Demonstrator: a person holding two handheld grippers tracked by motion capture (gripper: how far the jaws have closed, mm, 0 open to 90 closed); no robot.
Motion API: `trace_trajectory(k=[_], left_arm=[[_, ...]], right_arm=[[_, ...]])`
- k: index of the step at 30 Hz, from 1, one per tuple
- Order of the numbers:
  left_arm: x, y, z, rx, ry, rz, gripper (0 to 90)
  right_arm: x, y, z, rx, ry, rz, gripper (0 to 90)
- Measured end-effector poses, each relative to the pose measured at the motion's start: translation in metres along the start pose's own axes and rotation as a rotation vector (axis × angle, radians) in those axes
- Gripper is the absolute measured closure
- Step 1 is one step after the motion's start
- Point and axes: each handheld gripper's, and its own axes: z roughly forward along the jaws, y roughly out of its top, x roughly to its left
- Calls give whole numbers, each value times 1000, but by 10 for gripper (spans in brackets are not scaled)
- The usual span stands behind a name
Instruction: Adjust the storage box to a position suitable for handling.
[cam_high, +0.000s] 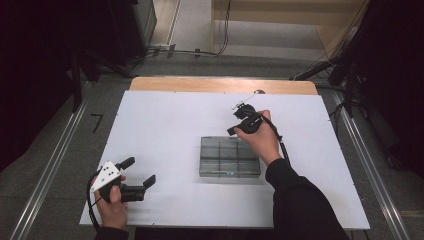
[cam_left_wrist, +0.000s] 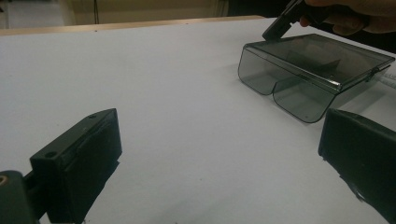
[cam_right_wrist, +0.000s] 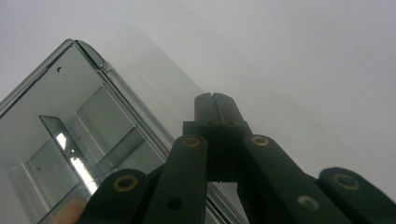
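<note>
Near left, the left gripper (cam_high: 136, 176) hovers with jaws spread wide, holding nothing. The clear compartment box (cam_high: 230, 157) lies mid-table. At its far edge, the right gripper (cam_high: 234, 129) shows jaws pressed together, seemingly empty.

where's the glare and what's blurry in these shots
High view: dim surroundings, bright white table, faint glint on the clear box. Left gripper view: near jaws soft, box sharper. Right gripper view: bright streak on a divider inside the box, the jaws' base blurred.
</note>
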Motion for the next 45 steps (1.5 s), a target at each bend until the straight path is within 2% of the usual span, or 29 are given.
trace_trajectory(k=[8,24,45], left_arm=[[0,0,0,7,2,1,0],[0,0,1,6,-7,3,0],[0,0,1,9,-7,1,0]], right_arm=[[2,0,5,35,1,-25,881],[2,-1,0,29,20,-17,882],[13,-5,2,42,51,-58,882]])
